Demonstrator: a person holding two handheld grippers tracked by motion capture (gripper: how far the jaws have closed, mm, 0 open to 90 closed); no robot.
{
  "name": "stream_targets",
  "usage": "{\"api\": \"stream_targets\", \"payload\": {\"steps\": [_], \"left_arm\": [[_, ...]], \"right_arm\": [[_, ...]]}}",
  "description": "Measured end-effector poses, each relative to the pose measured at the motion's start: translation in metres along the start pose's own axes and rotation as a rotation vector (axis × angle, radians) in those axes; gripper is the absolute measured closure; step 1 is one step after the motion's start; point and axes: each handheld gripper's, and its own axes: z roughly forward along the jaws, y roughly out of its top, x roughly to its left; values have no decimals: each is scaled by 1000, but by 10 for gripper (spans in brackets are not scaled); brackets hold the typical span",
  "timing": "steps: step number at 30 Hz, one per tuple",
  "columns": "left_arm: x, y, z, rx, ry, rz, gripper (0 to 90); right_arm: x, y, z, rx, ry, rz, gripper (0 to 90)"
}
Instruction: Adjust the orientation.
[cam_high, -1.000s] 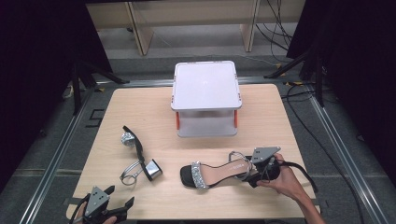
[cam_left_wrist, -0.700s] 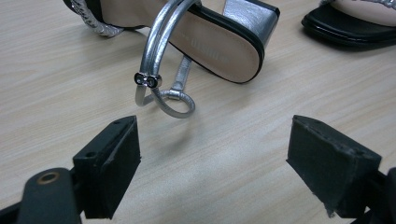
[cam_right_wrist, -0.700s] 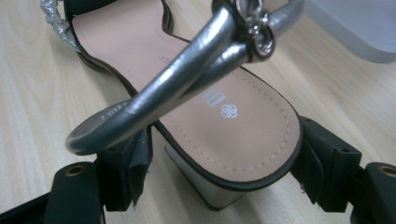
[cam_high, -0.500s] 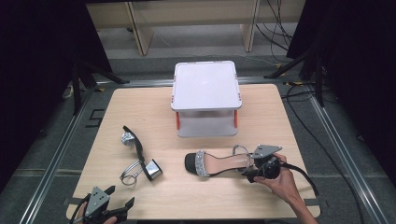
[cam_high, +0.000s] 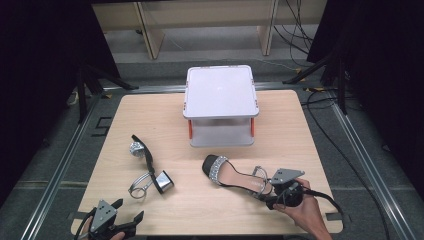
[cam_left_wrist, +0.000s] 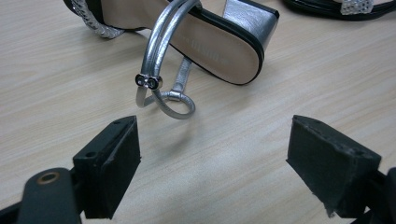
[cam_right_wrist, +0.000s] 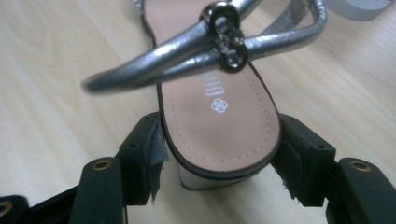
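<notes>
Table (cam_high: 150, 105): a white box (cam_high: 220, 92) on short legs stands at the far middle, with two sandals on the wood nearer me.

Right sandal (cam_high: 235, 176): upright, toe pointing toward the box, heel at my right gripper (cam_high: 281, 196). Its jaws have just been closing and now sit against both sides of the heel block (cam_right_wrist: 217, 175); the pads look pressed on, though only on the rear edge. Ankle strap (cam_right_wrist: 205, 51) arches loose above the insole.

Left sandal (cam_high: 149, 165): tipped on its side, well apart from the other, its strap loop (cam_left_wrist: 170, 100) lying on the wood just ahead of my left gripper (cam_high: 112, 225). Those jaws stand wide, nothing between them.

Risks, as I judge them:
- Grip is on the heel end alone; the long sole ahead could swing or droop if I lift, and the shoe could twist out.
- Heel sides look smooth and shiny; pads may slip.
- If I push on toward the box, the toe could butt the box leg and skew the shoe.
- The loose strap could catch on a jaw when I let go.
</notes>
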Motion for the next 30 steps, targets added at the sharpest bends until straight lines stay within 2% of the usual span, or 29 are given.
{"api": "stream_targets", "payload": {"steps": [1,7,8,10,11,13,14,16,17,20,22,23,24,25,26,29,30], "left_arm": [[0,0,0,0,0,-2,166],[0,0,0,-2,1,-2,166],[0,1,0,-3,1,0,166],[1,1,0,9,3,10,167],[1,1,0,8,3,9,167],[1,1,0,8,4,7,167],[0,1,1,-4,-3,-7,167],[1,1,0,10,6,12,167],[0,0,1,-5,-5,-9,167],[0,1,0,3,0,6,167],[1,0,0,6,1,8,167],[0,1,1,1,-1,-1,168],[0,1,1,1,-1,-1,167],[1,1,0,14,5,13,168],[1,1,0,11,3,11,168],[0,0,0,-4,1,-4,167],[0,0,0,-1,1,2,167]], "right_arm": [[6,-2,-2,-3,-2,-8,393],[12,-3,-1,-14,-27,-27,392],[13,-3,0,-8,-35,-11,391],[13,0,5,-17,-77,-31,396],[13,0,5,-17,-77,-31,396],[13,3,8,-13,-78,-13,396],[13,6,10,-12,-87,-6,396],[9,12,16,-18,-93,4,395],[7,13,18,-22,-95,24,394],[5,16,21,-27,-107,37,393],[10,20,22,5,-119,43,394],[16,22,21,21,-111,45,400],[19,21,20,11,-83,56,399],[22,19,21,-1,-63,47,397],[22,19,21,-1,-63,47,397],[30,17,18,-12,27,76,390],[32,16,18,-27,58,82,386]]}}
